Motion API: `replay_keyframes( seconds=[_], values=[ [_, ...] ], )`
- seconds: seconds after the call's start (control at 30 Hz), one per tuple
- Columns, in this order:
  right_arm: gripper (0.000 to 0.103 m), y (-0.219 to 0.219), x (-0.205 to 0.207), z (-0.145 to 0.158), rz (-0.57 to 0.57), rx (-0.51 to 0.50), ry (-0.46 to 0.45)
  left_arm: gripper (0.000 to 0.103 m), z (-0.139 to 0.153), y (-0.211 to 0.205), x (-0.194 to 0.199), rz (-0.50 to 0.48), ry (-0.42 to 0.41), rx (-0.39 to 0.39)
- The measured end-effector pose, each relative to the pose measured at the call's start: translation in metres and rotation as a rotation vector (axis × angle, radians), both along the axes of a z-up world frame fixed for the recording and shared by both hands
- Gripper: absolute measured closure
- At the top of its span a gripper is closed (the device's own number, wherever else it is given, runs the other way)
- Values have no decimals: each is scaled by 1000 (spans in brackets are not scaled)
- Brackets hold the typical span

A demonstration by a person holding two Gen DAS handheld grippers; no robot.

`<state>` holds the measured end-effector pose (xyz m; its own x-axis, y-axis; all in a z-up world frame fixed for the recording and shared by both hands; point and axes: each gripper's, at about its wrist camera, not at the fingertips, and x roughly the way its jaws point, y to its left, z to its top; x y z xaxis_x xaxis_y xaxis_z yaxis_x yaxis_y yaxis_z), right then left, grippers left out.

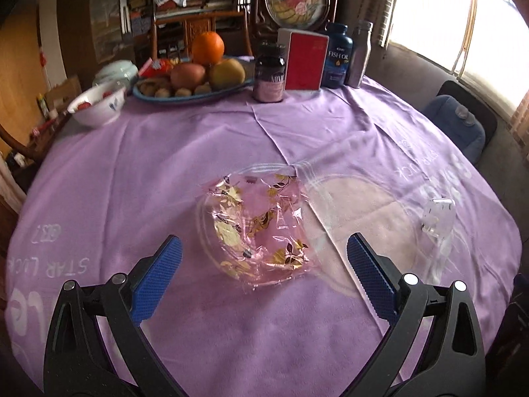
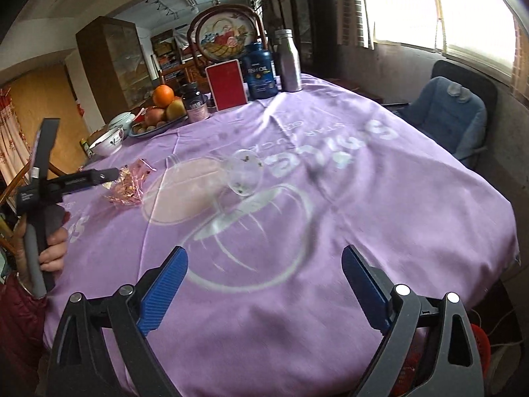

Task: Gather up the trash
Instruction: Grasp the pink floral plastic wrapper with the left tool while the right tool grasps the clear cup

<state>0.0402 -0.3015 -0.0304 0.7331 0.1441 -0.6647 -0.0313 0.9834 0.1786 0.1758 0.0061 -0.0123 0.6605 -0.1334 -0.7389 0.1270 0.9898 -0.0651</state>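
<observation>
Trash is all uncollected: your left gripper (image 1: 264, 278) and right gripper (image 2: 264, 291) both gape empty, the pink wrapper (image 1: 261, 225) and clear plastic cup (image 1: 438, 220) lying mid-table, well off every edge.

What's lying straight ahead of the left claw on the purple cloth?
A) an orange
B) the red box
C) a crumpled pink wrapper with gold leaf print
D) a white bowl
C: in the left wrist view the crumpled pink wrapper lies on the tablecloth just beyond the open left claw; the orange, red box and white bowl are all at the far edge.
</observation>
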Motion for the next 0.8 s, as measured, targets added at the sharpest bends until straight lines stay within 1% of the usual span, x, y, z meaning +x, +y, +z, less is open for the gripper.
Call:
replay_keyframes(
  seconds=[0.1,0.17,0.27,0.3,0.33,0.37,0.43,0.47,0.53,0.63,0.7,0.73,0.77,0.8],
  values=[
    [10,9,12,0,21,1,6,7,-12,-1,5,-21,39,-16],
    [9,15,22,-1,41,3,13,7,-18,-4,8,-35,53,-11],
    [7,29,44,-1,72,-17,26,7,-28,-11,15,-26,66,45],
    [7,34,53,0,78,-34,30,10,-32,-11,17,-10,68,67],
    [7,39,62,1,87,-46,33,25,-33,-11,19,-4,68,71],
    [7,41,70,1,93,-55,35,44,-34,-10,19,-11,71,65],
    [7,48,94,0,88,-76,49,53,-30,-6,18,-14,67,31],
    [7,50,106,-1,82,-83,58,62,-26,-5,16,-9,54,30],
    [7,53,128,-5,50,-102,82,75,-16,-2,11,-6,12,30],
    [7,56,155,-15,13,-115,137,75,-3,1,3,-9,-31,12],
    [22,56,165,-24,-11,-124,174,75,1,-1,2,-12,-46,21],
    [51,54,166,-30,-13,-108,193,75,1,-2,3,-19,-44,25],
    [60,52,166,-32,-7,-88,201,75,-1,-3,5,-28,-35,25],
    [61,50,164,-32,-9,-81,187,75,-5,-3,7,-31,-18,19]
  ],
)
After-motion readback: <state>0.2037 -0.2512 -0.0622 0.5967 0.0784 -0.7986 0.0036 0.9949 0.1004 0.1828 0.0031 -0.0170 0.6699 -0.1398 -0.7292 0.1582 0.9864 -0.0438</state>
